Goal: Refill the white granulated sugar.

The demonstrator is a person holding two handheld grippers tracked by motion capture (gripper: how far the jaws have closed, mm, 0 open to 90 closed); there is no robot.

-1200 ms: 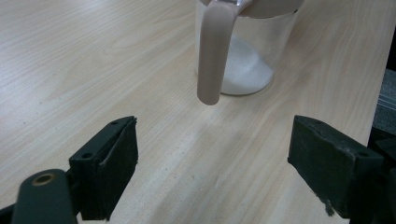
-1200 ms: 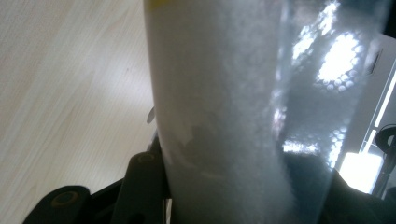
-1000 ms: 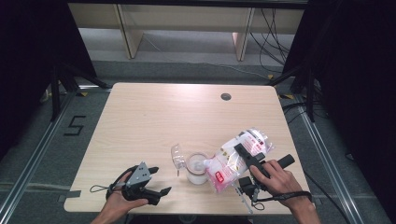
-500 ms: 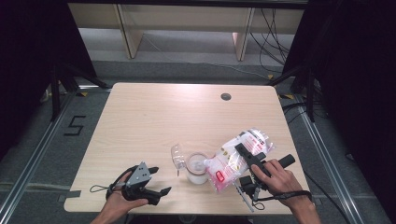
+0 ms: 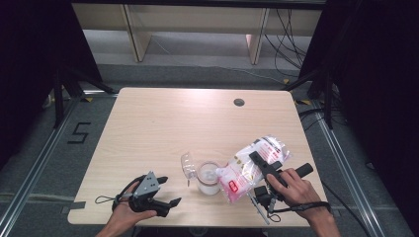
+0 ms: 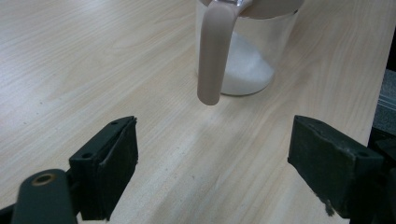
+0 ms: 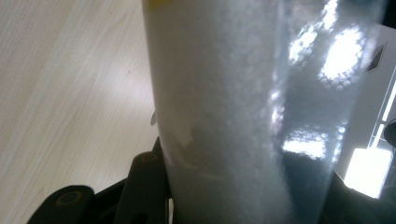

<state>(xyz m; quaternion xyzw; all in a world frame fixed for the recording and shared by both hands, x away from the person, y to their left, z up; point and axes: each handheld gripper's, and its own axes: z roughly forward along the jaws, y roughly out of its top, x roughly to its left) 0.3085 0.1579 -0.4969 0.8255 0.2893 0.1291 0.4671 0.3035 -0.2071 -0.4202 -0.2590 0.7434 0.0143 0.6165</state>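
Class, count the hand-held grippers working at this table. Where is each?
2. The left gripper rests near the table's front-left edge, jaws open; the right gripper clamps the plastic bag beside the jar.

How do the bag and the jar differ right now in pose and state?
The bag is tilted, held in the right claw, its low end at the jar's mouth; the jar stands upright on the table, ungripped. The bag is soft and printed; the jar is rigid and clear. Both hold white grains.

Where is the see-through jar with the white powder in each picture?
High view: the jar stands near the table's front edge, between the two grippers.
Left gripper view: top middle, beyond the open jaws.
Right gripper view: I cannot make it out.
Shared landmark: the pale wooden table.
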